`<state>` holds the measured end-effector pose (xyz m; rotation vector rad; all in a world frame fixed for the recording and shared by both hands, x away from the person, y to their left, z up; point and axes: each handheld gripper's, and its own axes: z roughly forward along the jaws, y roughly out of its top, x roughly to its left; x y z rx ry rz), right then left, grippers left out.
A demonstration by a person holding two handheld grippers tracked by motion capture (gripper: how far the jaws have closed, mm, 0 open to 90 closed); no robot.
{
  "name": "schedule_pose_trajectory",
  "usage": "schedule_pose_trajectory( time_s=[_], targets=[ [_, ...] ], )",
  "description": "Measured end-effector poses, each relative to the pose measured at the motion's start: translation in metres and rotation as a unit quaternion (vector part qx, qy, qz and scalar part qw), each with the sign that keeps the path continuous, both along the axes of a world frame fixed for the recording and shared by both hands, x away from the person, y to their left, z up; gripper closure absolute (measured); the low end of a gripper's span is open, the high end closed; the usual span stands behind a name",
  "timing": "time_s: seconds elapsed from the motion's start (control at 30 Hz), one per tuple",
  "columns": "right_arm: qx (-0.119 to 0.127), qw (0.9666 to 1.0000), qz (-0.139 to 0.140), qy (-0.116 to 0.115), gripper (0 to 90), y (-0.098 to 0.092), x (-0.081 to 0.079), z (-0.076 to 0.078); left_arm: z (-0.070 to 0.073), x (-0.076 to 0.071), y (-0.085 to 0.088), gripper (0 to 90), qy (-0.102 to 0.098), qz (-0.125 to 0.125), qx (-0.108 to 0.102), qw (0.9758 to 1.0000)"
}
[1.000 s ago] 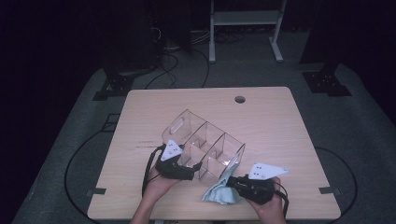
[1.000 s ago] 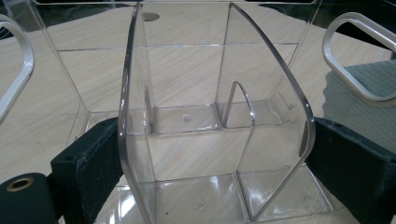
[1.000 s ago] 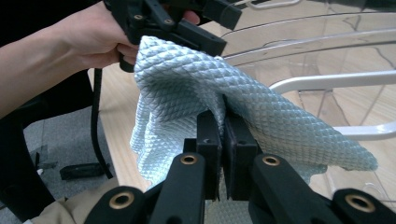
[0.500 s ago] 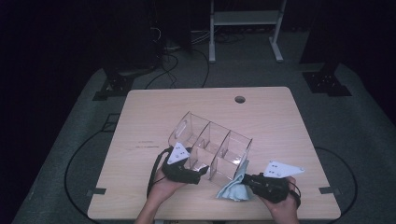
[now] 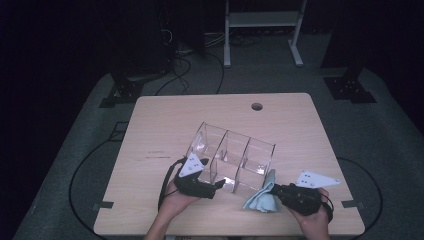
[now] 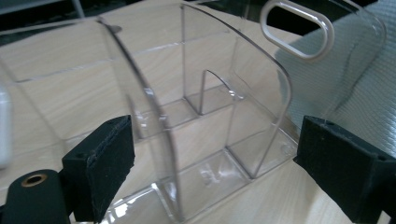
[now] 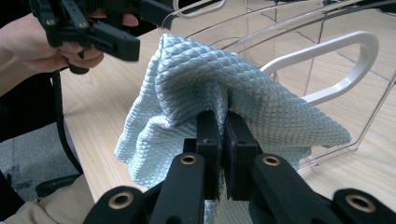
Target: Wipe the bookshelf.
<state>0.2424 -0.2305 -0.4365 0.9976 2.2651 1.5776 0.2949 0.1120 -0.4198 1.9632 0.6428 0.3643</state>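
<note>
In the high view, the left tongs (image 5: 216, 184) lie low over the wooden counter (image 5: 165, 125), with their tips at the near left corner of a clear plastic organizer (image 5: 231, 159) that has three compartments in a row. The right tongs (image 5: 277, 190) are to the right of the left ones, near the front edge of the counter, and a light blue cloth (image 5: 264, 198) hangs from their tips, just beside the right end of the organizer. A hand (image 5: 175, 200) holds each tool from below.

In the left gripper view, the left tongs (image 6: 212, 154) stand wide apart, and their jaws have just been closing a little. Between the two black pads (image 6: 105, 158) is the curved end wall of the organizer (image 6: 219, 93); the left pad is close to the plastic, the right pad is a little away from it, and neither presses on it.

In the right gripper view, the right tongs (image 7: 223, 121) are clamped on a fold of the cloth (image 7: 205, 79), which spreads out above and around the jaws. Behind the cloth stands the organizer (image 7: 327, 32) with a white oval handle hole (image 7: 327, 60). Far to the upper left are the other tongs (image 7: 116, 42) in the person's hand (image 7: 28, 46).
</note>
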Motion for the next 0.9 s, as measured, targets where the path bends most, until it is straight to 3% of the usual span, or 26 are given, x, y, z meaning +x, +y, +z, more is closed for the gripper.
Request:
schedule_pose_trajectory(
  time_s=[0.23,0.43,0.6,0.73,0.9],
  targets=[
    [0.002,1.0,-0.001,0.0,85.6,-0.001,0.0,-0.001,0.01,0.001,0.018,11.2,-0.02,0.007,0.012,0.9997],
    [0.0,1.0,0.001,0.001,85.6,0.0,-0.001,0.0,0.018,0.0,0.034,10.9,-0.028,-0.002,0.009,0.9996],
    [-0.001,1.0,-0.001,0.002,85.6,0.0,0.0,-0.001,0.016,0.001,0.055,10.7,-0.033,-0.001,0.005,0.9994],
    [-0.001,1.0,0.001,0.003,85.6,0.001,0.0,-0.001,0.013,0.011,0.068,8.8,-0.023,0.007,0.0,0.9997],
    [0.001,1.0,0.0,0.004,85.5,0.0,0.001,-0.001,0.008,0.028,0.068,5.3,-0.007,0.006,0.004,0.9999]
  ],
)
